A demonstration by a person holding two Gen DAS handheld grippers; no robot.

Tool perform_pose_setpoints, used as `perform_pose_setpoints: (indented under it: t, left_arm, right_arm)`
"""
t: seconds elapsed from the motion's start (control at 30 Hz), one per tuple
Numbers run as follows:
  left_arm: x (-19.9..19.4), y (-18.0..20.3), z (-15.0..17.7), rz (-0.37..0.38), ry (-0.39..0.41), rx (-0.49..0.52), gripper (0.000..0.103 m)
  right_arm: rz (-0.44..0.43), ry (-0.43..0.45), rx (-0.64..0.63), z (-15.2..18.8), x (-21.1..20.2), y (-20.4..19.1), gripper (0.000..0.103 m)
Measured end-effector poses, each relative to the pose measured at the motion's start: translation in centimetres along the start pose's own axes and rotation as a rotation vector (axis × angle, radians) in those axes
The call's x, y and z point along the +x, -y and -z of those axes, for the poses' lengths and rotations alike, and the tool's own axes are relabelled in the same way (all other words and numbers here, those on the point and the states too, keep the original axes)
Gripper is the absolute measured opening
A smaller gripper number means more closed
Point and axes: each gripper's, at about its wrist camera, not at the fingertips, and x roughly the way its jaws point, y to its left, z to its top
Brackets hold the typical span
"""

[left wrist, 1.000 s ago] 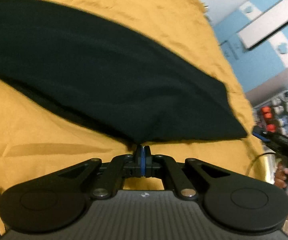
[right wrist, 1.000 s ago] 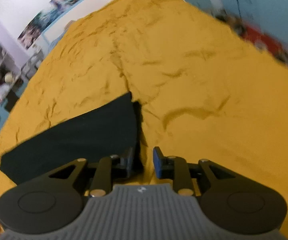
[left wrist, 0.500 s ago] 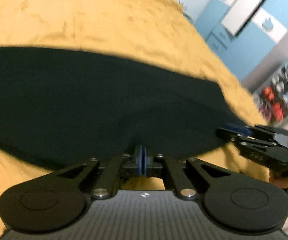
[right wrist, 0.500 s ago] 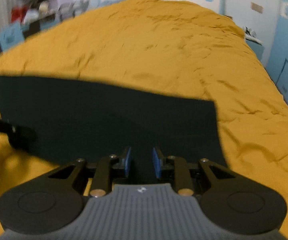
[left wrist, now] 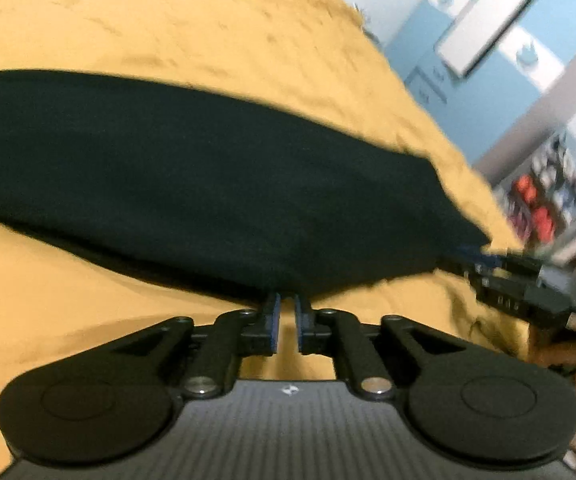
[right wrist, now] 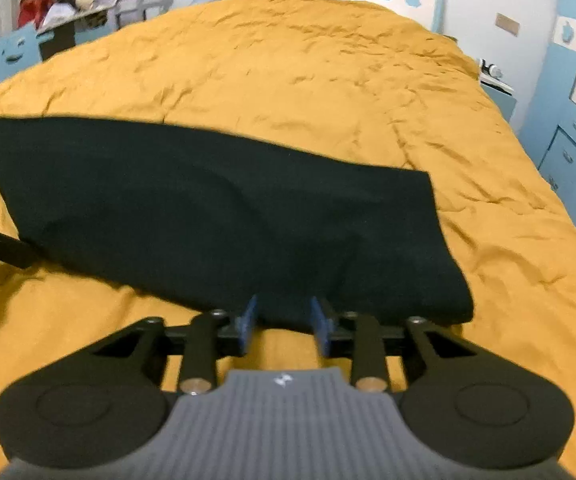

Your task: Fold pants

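The black pants (left wrist: 208, 184) lie flat in a long folded strip across the orange bedspread (left wrist: 168, 20). My left gripper (left wrist: 286, 308) sits at the near edge of the strip with its jaws slightly apart and nothing between them. In the right wrist view the pants (right wrist: 216, 216) stretch from far left to the right end. My right gripper (right wrist: 284, 316) is open at the near edge of the cloth, empty. The right gripper also shows in the left wrist view (left wrist: 527, 280), at the strip's right corner. The left gripper's tip shows in the right wrist view (right wrist: 0, 246).
The orange bedspread (right wrist: 307, 80) covers the whole bed, wrinkled, with bare room beyond the pants. Blue cabinets (right wrist: 567, 140) stand to the right of the bed. Shelves with clutter (right wrist: 60, 4) stand at the far left.
My left gripper was shut on the pants' near edge and has opened and let go. My right gripper moved to the near edge and opened wider. The pants now lie flat.
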Motion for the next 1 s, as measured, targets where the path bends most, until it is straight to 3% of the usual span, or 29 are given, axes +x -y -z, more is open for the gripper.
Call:
perform_pose_setpoints:
  t: [0.17, 0.23, 0.33, 0.43, 0.57, 0.7, 0.8, 1.0]
  left_arm:
    - [-7.1, -7.8, -1.6, -0.028, 0.158, -0.216, 0.037]
    - [-10.0, -12.0, -2.4, -0.084, 0.215, -0.288, 0.039]
    - [-13.8, -18.7, -3.5, -0.196, 0.290, -0.398, 0.043]
    - [-17.2, -26.5, -3.8, -0.261, 0.370, -0.546, 0.046]
    - [-19.3, -35.9, -3.0, -0.267, 0.510, -0.772, 0.047]
    - [-18.4, -42.4, -2.4, -0.188, 0.586, -0.981, 0.047]
    - [-17.4, -45.3, -3.0, -0.233, 0.608, -1.022, 0.046]
    - [-16.6, -47.3, -4.0, -0.309, 0.647, -1.012, 0.035]
  right_arm:
    - [-0.049, 0.028, 0.108, -1.3, -0.7, -0.6, 0.058]
    - [-0.048, 0.032, 0.123, -2.1, -0.2, -1.2, 0.065]
    - [-0.042, 0.027, 0.134, -3.2, 0.6, -2.0, 0.065]
    - [-0.046, 0.011, 0.167, -4.0, 1.7, -2.7, 0.065]
    - [-0.043, -0.011, 0.140, -4.8, 2.9, -4.5, 0.065]
    - [-0.032, -0.045, 0.058, -5.2, 3.9, -6.4, 0.065]
    - [0.015, -0.067, -0.002, -5.1, 4.6, -7.1, 0.065]
    - [0.053, -0.106, 0.061, -5.3, 5.0, -5.5, 0.065]
